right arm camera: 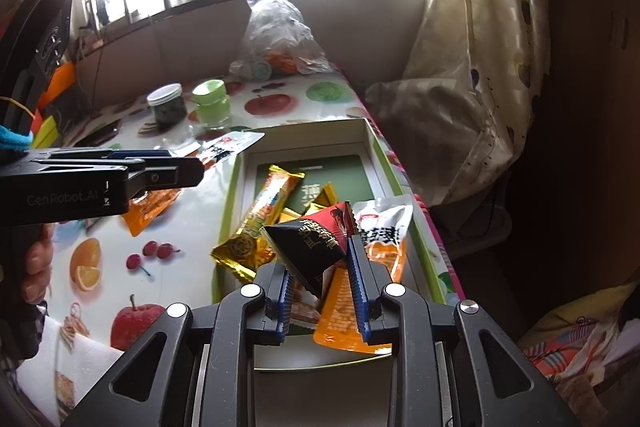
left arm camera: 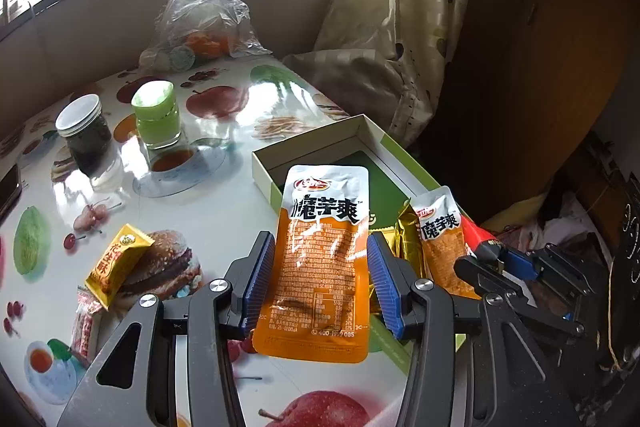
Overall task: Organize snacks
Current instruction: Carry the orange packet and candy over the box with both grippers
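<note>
Two grippers carry snacks above a fruit-print bench (left arm camera: 224,187)

The left gripper (left arm camera: 318,267) fingers clamp an orange pouch (left arm camera: 320,259) near the open box (right arm camera: 372,147); the right gripper (right arm camera: 320,287) fingers pinch a black-and-red packet (right arm camera: 316,239) over the box's snacks.

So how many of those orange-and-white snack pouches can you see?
2. One orange-and-white pouch is clamped in the left gripper, beside the open box. The other lies inside that box, by the right gripper. More could be hidden under other wrappers.
</note>
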Motion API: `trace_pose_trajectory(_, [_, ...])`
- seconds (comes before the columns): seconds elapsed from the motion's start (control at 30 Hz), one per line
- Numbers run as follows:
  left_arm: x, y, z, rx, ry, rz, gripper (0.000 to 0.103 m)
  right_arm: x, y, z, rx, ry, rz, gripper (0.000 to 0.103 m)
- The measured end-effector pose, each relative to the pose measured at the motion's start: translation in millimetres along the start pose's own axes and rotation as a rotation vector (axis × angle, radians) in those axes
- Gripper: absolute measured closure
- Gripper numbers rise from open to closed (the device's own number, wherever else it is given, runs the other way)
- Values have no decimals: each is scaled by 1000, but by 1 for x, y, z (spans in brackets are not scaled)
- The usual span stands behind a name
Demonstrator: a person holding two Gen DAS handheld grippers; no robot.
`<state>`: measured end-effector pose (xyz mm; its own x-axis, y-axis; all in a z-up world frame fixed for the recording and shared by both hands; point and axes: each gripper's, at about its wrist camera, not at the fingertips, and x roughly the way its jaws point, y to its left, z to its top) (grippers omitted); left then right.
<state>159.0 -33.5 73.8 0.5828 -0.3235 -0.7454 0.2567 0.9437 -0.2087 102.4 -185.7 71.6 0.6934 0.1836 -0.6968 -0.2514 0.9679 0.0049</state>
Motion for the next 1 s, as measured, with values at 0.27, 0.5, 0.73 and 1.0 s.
trace_pose_trajectory(0.27, [29, -7, 8, -6, 42, -16, 54, 6, -8, -5, -17, 10, -38, 79])
trace_pose_trajectory(0.5, [48, -10, 13, -5, 69, -8, 54, 15, -10, -9, -46, 23, -68, 79])
trace_pose_trajectory(0.73, [56, -12, 15, -9, 70, -3, 54, 23, -10, -13, -56, 23, -73, 79])
trace_pose_trajectory(1.0, [67, -17, 18, -11, 82, -7, 53, 29, -12, -14, -51, 24, -68, 79])
